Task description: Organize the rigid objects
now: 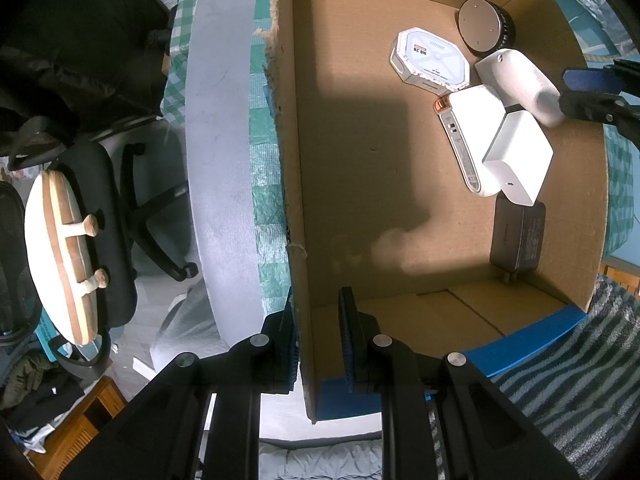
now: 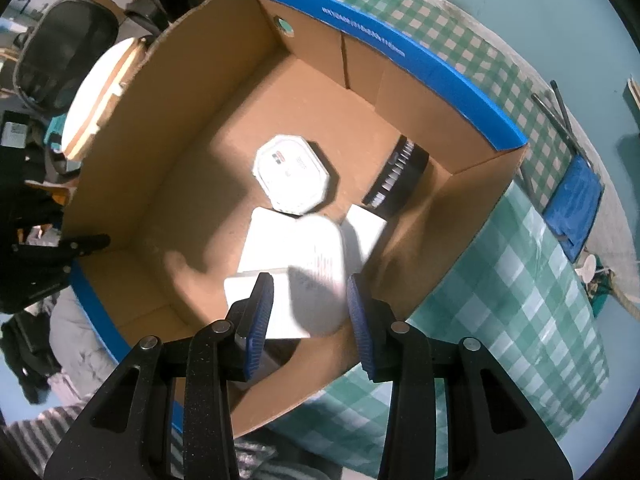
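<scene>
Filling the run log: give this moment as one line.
left gripper: astride cardboard box wall | right gripper: open around white rounded device, over box | octagonal box, black puck: inside

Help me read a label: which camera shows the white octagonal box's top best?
The left wrist view: the white octagonal box lies unobstructed, its printed lid facing the camera. In the right wrist view the same box is visible but overexposed, its print washed out.
</scene>
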Motion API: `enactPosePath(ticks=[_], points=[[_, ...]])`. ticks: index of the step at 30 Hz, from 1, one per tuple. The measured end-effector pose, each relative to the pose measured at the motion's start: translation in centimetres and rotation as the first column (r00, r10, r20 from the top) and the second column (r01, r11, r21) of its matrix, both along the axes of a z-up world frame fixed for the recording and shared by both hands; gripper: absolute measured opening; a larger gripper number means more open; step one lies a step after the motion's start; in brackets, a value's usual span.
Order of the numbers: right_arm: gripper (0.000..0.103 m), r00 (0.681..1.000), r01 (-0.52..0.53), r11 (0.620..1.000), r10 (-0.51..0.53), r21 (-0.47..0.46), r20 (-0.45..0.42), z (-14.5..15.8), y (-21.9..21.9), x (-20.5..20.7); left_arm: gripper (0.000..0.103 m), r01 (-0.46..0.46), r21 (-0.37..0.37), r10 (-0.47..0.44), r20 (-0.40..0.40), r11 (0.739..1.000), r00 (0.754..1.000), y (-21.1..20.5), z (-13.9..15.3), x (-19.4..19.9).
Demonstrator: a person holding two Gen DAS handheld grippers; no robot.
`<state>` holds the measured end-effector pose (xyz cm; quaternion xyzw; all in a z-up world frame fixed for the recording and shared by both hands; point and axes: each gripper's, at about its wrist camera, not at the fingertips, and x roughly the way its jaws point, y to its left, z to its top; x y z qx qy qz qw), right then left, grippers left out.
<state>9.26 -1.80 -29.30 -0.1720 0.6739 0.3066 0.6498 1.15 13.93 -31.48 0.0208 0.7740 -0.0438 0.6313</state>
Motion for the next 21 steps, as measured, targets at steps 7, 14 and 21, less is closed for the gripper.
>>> enactPosePath(ticks=[7,14,21], points=[[0.049,0.998,0.044,0.997,-0.047,0.062,0.038,2.1,-0.7,0.5,0.017,-0.012,-0.001,0.012,0.011,1.0,1.0,0.3,0.3,-0.2],[0.057,0.986,0.116,0.986,-0.129,0.12,0.107,5.2,-2.9,1.1,0.018,-0.033,0.012,0.032,0.032,0.999,0.999,0.5,1.0,-0.4],[0.059,0.958,0.211,0.961,-0.24,0.179,0.159,8.3,-5.6,1.4,0.034,-0.06,0.036,0.056,0.119,0.998,0.991,0.3,4.2,-0.5]])
